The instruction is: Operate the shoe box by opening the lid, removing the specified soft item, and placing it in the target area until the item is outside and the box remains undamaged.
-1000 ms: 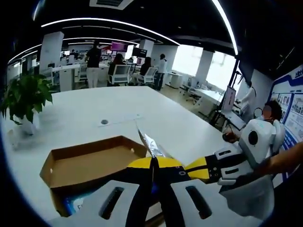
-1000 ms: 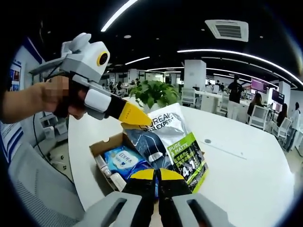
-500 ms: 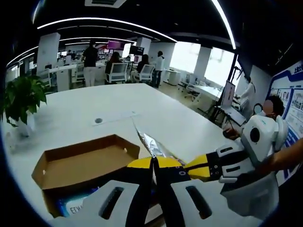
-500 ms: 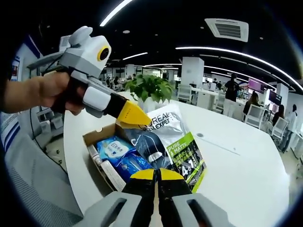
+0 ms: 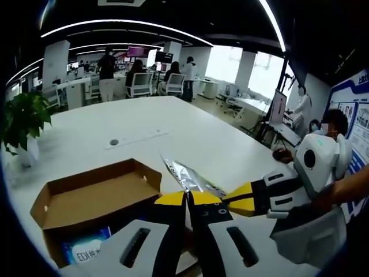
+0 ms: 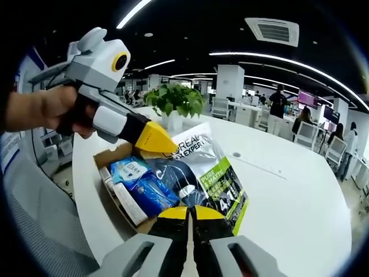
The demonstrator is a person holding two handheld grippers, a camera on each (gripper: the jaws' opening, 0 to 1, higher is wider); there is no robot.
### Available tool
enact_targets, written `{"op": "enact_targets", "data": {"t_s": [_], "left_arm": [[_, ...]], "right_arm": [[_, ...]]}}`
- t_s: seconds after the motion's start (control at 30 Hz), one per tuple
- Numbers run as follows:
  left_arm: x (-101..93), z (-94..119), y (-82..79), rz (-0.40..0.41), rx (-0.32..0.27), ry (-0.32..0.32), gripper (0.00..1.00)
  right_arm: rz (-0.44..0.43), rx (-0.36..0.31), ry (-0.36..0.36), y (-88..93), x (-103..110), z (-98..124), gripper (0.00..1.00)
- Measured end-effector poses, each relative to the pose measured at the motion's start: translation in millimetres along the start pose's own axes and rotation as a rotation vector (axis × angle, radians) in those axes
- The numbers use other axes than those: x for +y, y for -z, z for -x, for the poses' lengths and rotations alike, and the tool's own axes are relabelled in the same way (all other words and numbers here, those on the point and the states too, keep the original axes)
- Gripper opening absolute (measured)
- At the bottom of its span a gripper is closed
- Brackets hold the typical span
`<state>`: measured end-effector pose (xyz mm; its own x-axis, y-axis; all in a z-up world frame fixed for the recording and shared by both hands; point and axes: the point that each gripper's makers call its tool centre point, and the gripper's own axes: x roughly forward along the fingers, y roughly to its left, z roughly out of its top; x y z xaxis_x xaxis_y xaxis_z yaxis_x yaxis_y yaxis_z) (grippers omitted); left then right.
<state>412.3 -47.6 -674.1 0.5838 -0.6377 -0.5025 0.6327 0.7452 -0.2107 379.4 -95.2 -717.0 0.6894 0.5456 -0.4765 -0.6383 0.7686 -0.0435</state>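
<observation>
The right gripper pinches the lower edge of a silver sachet reading "L'OREAL MEN EXPERT" and "PURE & MATTE"; the left gripper clamps its top corner. It hangs above the open shoe box, where a blue wipes pack lies. The left gripper view shows the cardboard lid and white table.

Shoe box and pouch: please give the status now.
Both grippers shut on pouch, held above open shoe box. Blue packs inside box. White table beyond.
</observation>
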Motion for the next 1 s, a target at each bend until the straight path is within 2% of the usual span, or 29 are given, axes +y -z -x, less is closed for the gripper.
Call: {"op": "enact_targets", "data": {"t_s": [0.57, 1.0], "left_arm": [[-11.5, -28, 20.2, -0.012, 0.079, 0.024, 0.00], [-15.3, -54, 29.8, -0.039, 0.137, 0.034, 0.01]], "right_arm": [[-0.031, 0.056, 0.019, 34.8, -18, -6, 0.00], [-0.072, 0.086, 0.035, 56.6, -36, -13, 0.00]]}}
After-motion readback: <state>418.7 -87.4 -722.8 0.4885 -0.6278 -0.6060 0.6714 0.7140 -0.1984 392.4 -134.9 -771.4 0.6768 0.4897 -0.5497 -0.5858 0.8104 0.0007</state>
